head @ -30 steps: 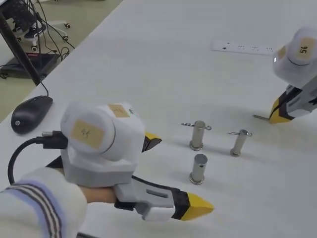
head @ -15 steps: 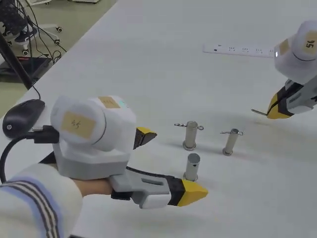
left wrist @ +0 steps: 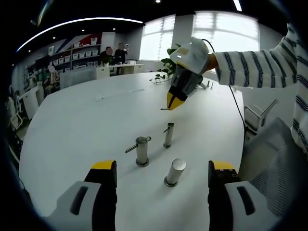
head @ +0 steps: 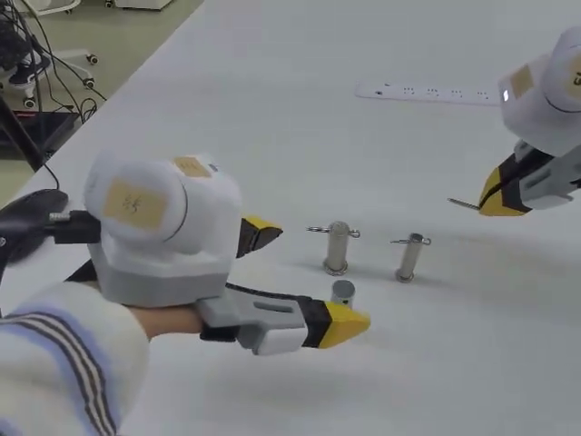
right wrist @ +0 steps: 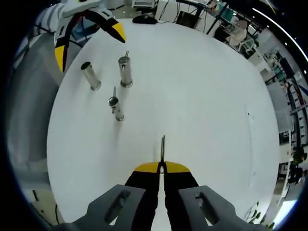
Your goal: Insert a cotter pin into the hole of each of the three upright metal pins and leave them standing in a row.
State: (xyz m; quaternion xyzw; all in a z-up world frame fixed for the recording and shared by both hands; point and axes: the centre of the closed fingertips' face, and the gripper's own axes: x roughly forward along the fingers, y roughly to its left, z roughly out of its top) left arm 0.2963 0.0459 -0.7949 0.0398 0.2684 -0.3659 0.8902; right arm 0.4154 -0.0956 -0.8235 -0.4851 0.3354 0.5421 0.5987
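Three upright metal pins stand on the white table. Two carry cotter pins: one (head: 337,247) (left wrist: 141,150) (right wrist: 124,70) and one (head: 409,256) (left wrist: 168,135) (right wrist: 116,109) to its right. The third pin (head: 342,292) (left wrist: 174,172) (right wrist: 89,75) has no cotter pin and stands nearest my left gripper (head: 304,282) (left wrist: 162,169), which is open around it without touching. My right gripper (head: 490,202) (right wrist: 162,167) hovers at the far right, shut on a cotter pin (head: 461,204) (right wrist: 162,148) that sticks out from its tips.
A white power strip (head: 427,93) lies at the back of the table. A black mouse (head: 23,214) and its cable sit at the left edge. Chairs and floor lie beyond the left edge.
My left gripper has moved forward so its jaws now flank the bare pin. The right gripper has kept hold of the cotter pin and barely shifted. The head view has shifted.
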